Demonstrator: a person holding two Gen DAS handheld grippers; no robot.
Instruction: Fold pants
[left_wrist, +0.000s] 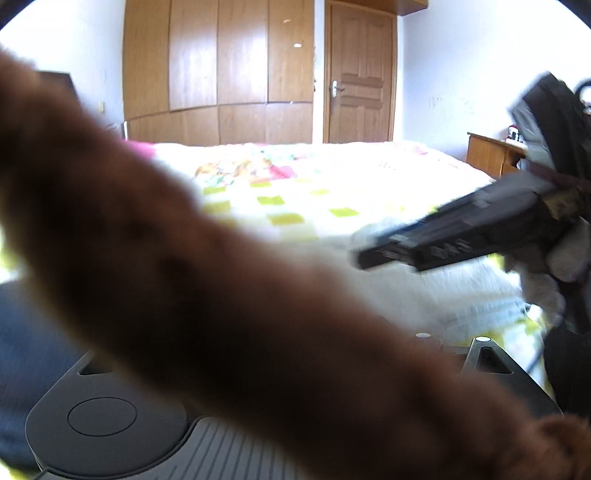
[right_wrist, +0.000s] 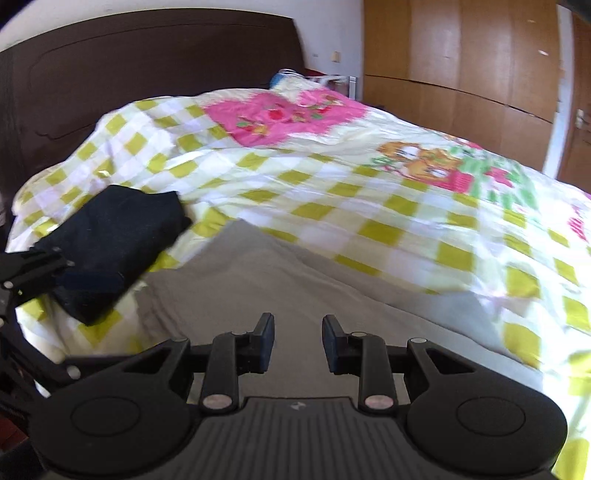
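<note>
while brown cloth (left_wrist: 221, 288) blurs across left view, left hand-held gripper state cannot be told; right hand-held gripper (right_wrist: 298, 341) gapes empty over grey pants (right_wrist: 280, 280) on bed (right_wrist: 369, 192), dark folded garment (right_wrist: 110, 240) at 10 o'clock.

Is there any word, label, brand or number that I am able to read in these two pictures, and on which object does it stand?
No readable text in either view.
Right claw: a small pale mark on its ribbed housing, too small to read.
Quilt: only cartoon pictures and checks, no letters.
Wall: faint marks beside the door, too blurred to read.
</note>
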